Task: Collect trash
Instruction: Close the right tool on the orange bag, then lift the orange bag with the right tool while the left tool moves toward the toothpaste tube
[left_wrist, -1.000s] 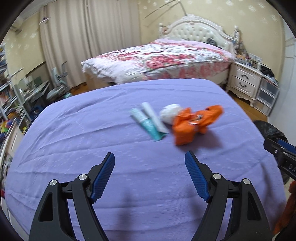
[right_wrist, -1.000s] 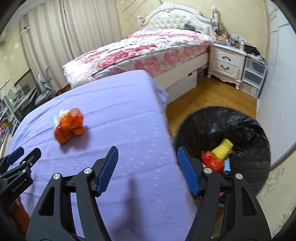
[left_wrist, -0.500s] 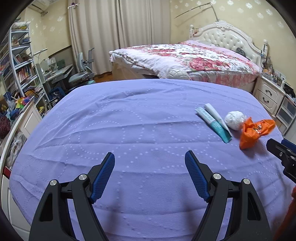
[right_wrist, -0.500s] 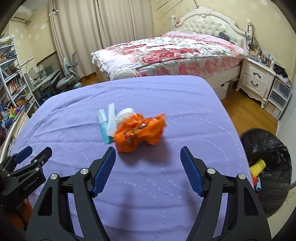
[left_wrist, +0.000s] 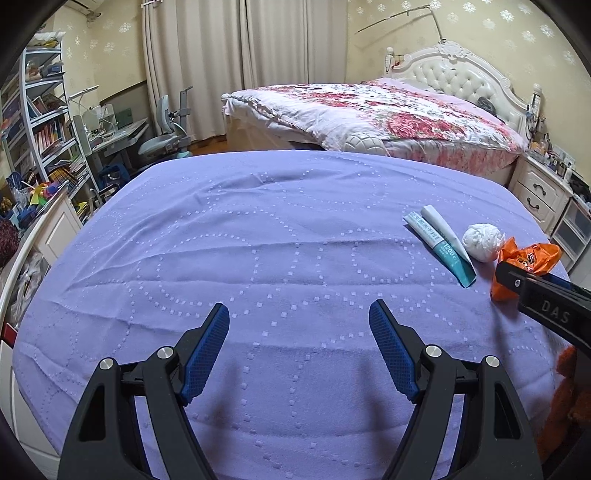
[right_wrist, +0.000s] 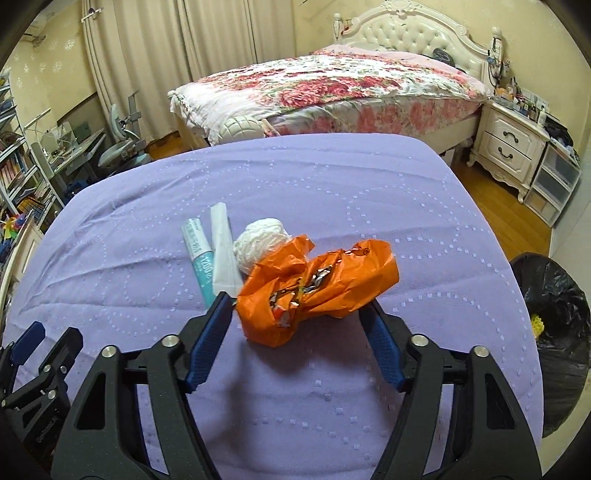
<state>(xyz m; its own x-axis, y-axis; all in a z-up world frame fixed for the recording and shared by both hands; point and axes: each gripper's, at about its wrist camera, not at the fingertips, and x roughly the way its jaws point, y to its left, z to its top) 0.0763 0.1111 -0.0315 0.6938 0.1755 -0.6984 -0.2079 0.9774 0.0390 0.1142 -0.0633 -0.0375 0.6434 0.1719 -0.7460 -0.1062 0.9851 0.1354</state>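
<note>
The crumpled orange wrapper (right_wrist: 314, 291) lies on the lavender bedspread (right_wrist: 332, 184), touching a white paper ball (right_wrist: 260, 242) behind it, with a teal-and-white tube (right_wrist: 199, 254) and a flat white sachet (right_wrist: 223, 251) just beside that. The step in hand looks like the pickup of this wrapper: the right gripper (right_wrist: 297, 314) straddles it, its jaws closing with the wrapper between them, the pads flanking its near edges, though whether they already press the foil I cannot quite tell. Next, I judge, the jaws need to finish pinching the crinkled bulk, then carry it to the black-lined trash bin (right_wrist: 550, 332) on the floor off the bed's right edge (it already holds something yellow). The left gripper (left_wrist: 299, 347) hovers over bare bedspread, jaws wide apart, holding and touching nothing.
</note>
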